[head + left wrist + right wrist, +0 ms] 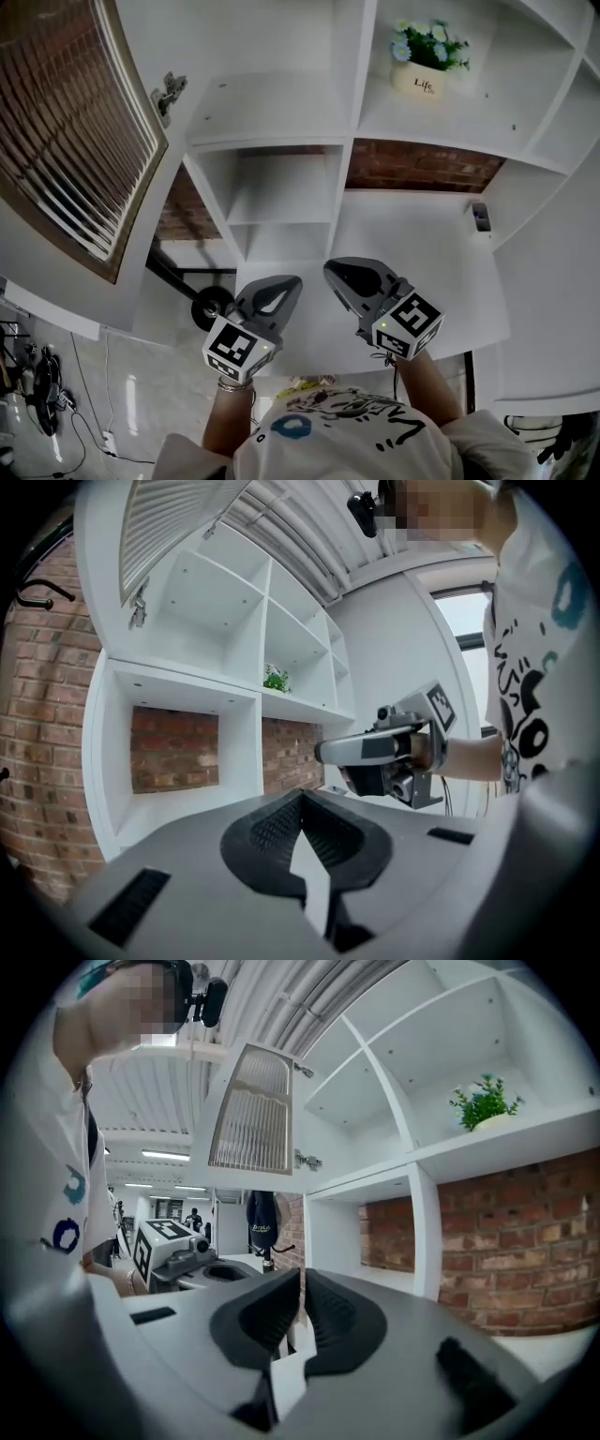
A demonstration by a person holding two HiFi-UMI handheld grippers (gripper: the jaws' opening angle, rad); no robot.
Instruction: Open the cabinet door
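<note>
The cabinet door [66,131], slatted with a brown frame, stands swung wide open at the left, hanging on its hinge [169,92]. It also shows high up as the door [178,517] in the left gripper view and the door [251,1110] in the right gripper view. The white compartment [272,103] behind it is bare. My left gripper [291,281] and right gripper [331,270] hover side by side, low over the white counter [441,253], well away from the door. Both are shut, with nothing between the jaws of the left gripper [298,795] or the right gripper [302,1273].
A potted plant [429,58] sits on the upper right shelf. A small grey device [480,217] lies at the counter's right. Brick wall [422,167] backs the lower niches. A black wheeled stand [208,304] and cables [42,384] are on the floor at the left.
</note>
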